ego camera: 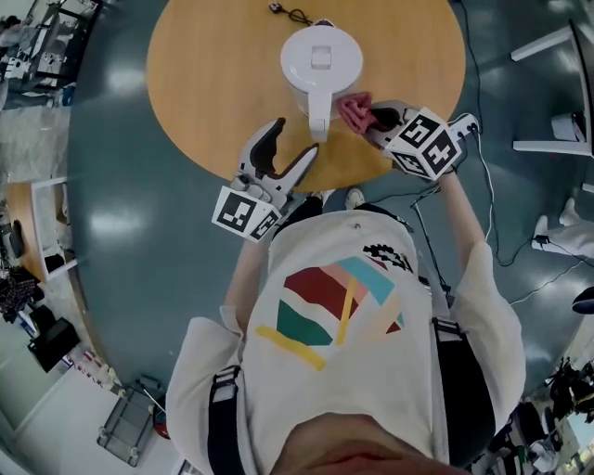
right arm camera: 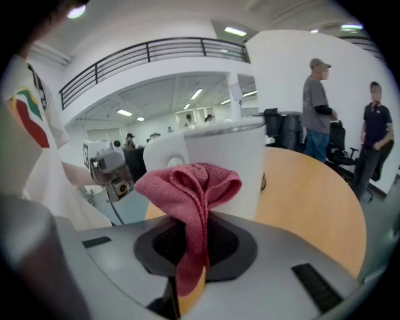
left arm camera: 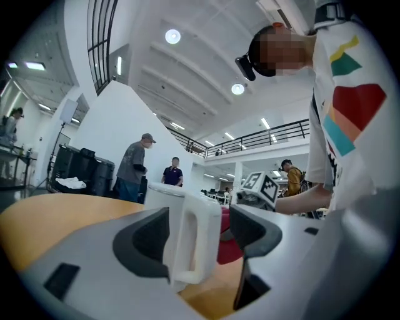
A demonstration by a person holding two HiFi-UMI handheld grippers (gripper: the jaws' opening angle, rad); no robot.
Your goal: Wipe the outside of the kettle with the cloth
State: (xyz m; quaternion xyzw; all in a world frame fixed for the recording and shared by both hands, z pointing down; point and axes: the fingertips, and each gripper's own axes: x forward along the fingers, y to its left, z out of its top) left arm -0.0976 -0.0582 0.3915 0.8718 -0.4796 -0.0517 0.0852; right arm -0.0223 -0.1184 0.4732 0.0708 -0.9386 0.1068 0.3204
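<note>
A white kettle (ego camera: 320, 63) stands on the round wooden table (ego camera: 213, 83), its handle (ego camera: 319, 119) turned toward me. My right gripper (ego camera: 374, 119) is shut on a bunched red cloth (ego camera: 353, 109), which sits just right of the handle, close to the kettle's side. In the right gripper view the cloth (right arm camera: 190, 187) rises from the closed jaws in front of the kettle (right arm camera: 234, 159). My left gripper (ego camera: 293, 139) is open, just short of the handle. In the left gripper view the handle (left arm camera: 195, 225) shows between the spread pads (left arm camera: 147, 240), which do not press on it.
A black cord (ego camera: 292, 14) lies on the table behind the kettle. Cables (ego camera: 492, 213) run over the grey floor at right, near white furniture legs (ego camera: 548, 42). Several people (right arm camera: 315, 106) stand beyond the table's far side.
</note>
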